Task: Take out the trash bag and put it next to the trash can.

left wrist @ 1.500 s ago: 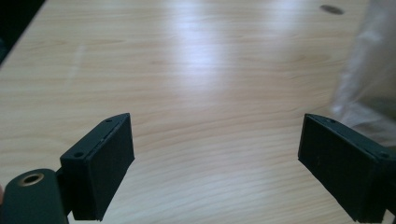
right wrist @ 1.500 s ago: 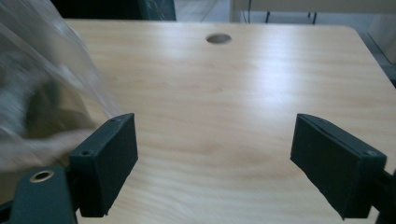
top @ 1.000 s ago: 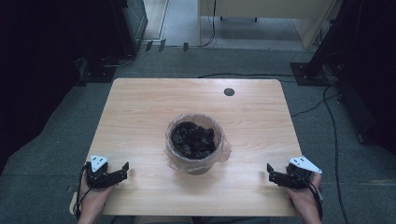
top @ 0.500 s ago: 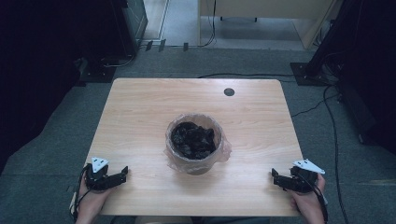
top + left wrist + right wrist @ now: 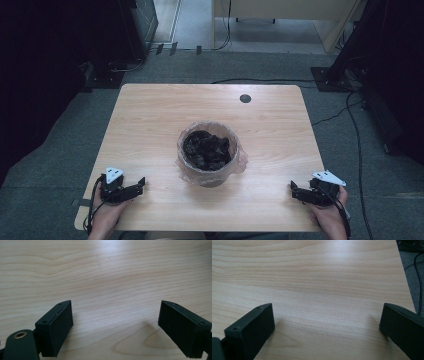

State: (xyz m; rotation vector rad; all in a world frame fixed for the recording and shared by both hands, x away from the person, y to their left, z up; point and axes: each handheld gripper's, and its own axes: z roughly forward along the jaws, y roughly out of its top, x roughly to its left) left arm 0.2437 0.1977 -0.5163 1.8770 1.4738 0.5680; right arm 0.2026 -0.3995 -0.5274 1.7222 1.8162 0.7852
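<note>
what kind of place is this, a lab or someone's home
Most likely a lab or office workroom set up for recording. A bare wooden table stands on grey carpet, cables trail across the floor to dark equipment stands, and a lined bucket sits between the left gripper and right gripper.

Lab, grey carpet (image 5: 150, 75), floor cables (image 5: 260, 80)

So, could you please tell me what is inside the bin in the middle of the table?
The bin has a clear plastic liner and holds a heap of dark lumps. What lies beneath that heap is covered.
</note>
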